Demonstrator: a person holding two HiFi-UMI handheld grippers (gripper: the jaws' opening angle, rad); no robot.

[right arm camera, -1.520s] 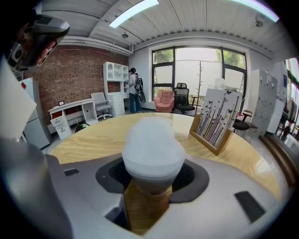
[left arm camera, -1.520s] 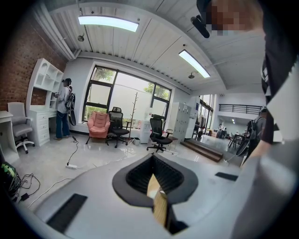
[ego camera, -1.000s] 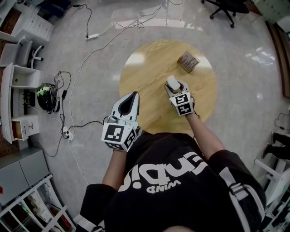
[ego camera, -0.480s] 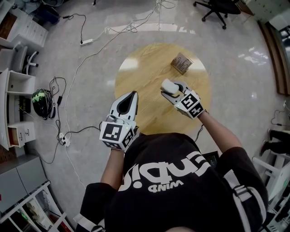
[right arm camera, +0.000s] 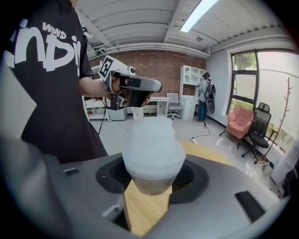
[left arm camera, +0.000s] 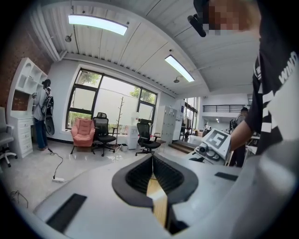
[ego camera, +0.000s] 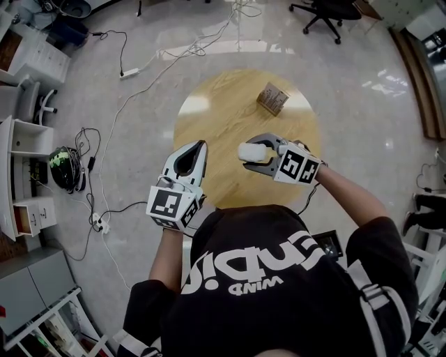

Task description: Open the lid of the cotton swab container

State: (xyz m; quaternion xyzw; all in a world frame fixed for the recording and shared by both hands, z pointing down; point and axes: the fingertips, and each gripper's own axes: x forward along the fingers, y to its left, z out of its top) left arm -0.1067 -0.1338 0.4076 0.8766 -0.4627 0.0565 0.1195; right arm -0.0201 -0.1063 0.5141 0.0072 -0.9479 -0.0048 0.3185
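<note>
Right now your right gripper (ego camera: 259, 155) has its jaws clamped on the container (ego camera: 247, 150), pads on two opposite sides of it. It is held over the middle of the tabletop (ego camera: 223, 118), lying roughly sideways with its free end toward your left. In the right gripper view it fills the space between the jaws, frosted white with a clearer band low down (where the lid meets the body you cannot make out there).

Your left gripper (ego camera: 198, 148) has its jaws pressed together with nothing between them. It sits over the near-left edge of the tabletop, pointing away from you, well apart from the container. The stretch of wood between the two grippers is bare.

One other thing shares the tabletop: a small brown box (ego camera: 272, 98) near the far edge, beyond the container and well apart from it.

Around the table, cables (ego camera: 139, 90) trail across the floor (ego camera: 362, 111) on your left toward a power strip (ego camera: 127, 72). White shelves (ego camera: 17, 132) line the left side. A black office chair (ego camera: 327, 12) stands beyond the far edge.
</note>
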